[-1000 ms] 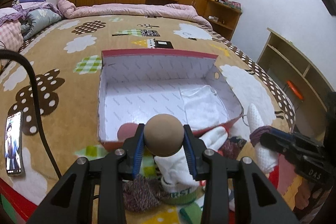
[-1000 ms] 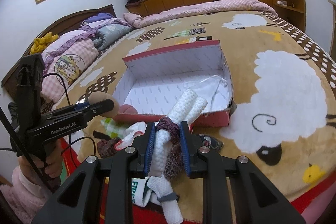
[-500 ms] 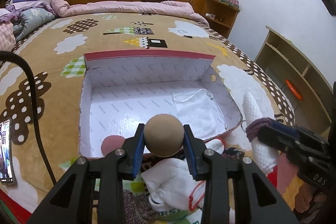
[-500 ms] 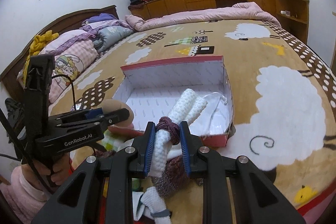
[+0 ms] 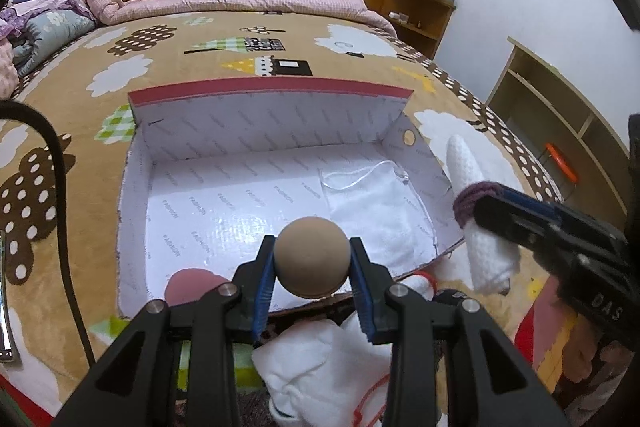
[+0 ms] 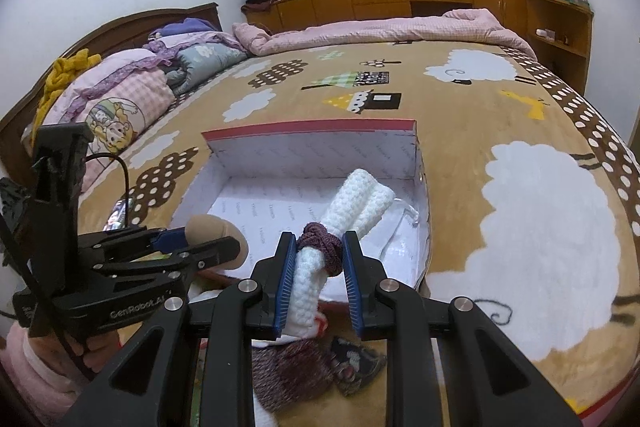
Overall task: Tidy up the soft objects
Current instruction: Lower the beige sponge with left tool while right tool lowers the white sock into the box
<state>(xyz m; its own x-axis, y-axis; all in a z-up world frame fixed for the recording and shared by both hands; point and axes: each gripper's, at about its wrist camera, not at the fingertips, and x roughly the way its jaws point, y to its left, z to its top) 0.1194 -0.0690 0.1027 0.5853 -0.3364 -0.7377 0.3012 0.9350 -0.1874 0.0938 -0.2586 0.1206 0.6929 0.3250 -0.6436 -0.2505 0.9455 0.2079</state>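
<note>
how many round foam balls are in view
2: a tan round foam ball in the left gripper, and a pink foam ball at the open cardboard box's near-left corner, partly hidden. More may be hidden.

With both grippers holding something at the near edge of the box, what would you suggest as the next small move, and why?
Probably carry the left gripper a little farther forward and let go. It is shut on the tan ball, which sits just past the box's near wall, above bare floor left of the white cloth. The right gripper, shut on the white knit roll, can follow.
</note>
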